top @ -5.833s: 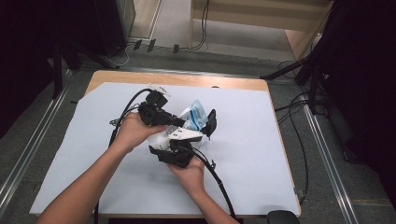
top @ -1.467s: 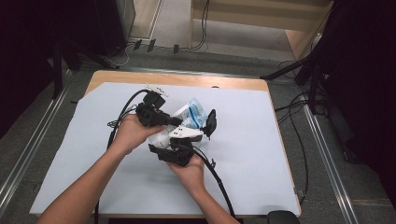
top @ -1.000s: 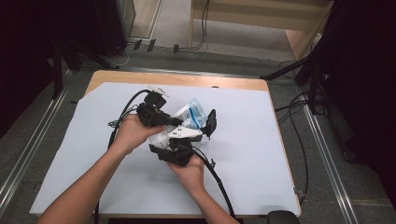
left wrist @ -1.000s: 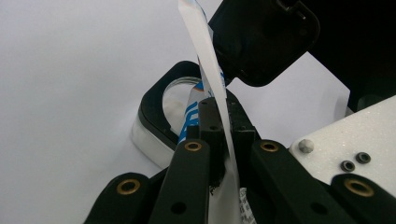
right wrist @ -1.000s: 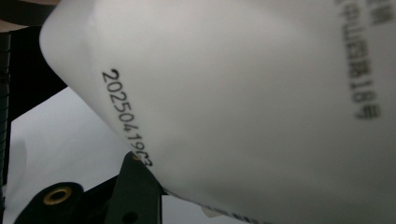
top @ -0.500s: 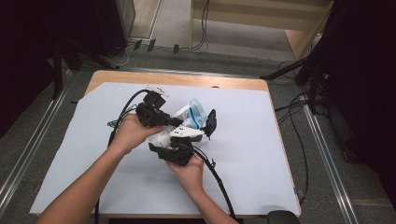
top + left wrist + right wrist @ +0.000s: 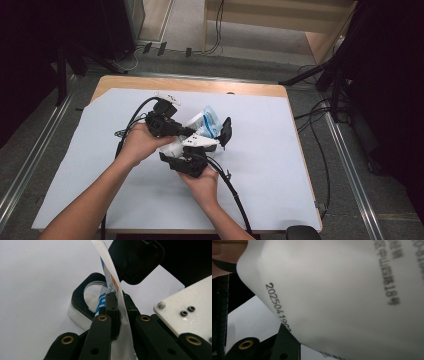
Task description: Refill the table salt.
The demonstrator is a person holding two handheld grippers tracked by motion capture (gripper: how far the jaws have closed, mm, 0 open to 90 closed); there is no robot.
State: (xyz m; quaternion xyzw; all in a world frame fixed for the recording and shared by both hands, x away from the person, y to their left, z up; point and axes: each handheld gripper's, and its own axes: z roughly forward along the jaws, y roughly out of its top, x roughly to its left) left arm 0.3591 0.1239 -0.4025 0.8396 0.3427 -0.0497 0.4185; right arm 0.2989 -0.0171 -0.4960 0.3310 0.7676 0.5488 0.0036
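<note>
Comparing this moment with the views from the last seconds, almost nothing is being altered: both hands are being kept in the same spot at the middle of the white table cover (image 7: 280, 165), and the packet is being held where it was, only its top edge being tipped very slightly. The white plastic packet with blue print (image 7: 204, 121) is being pinched between the pressed-together jaws of the left gripper (image 7: 186, 132), as the left gripper view shows, with the film (image 7: 117, 297) being squeezed flat at the pads. The right gripper (image 7: 207, 145) is being held just near of it; its jaws are partly closed, and the packet's white printed body (image 7: 342, 295) is lying right against its camera, though whether its pads are pressing cannot be told. Judging from this stillness, a two-handed pull or tear is probably being prepared rather than carried out.
</note>
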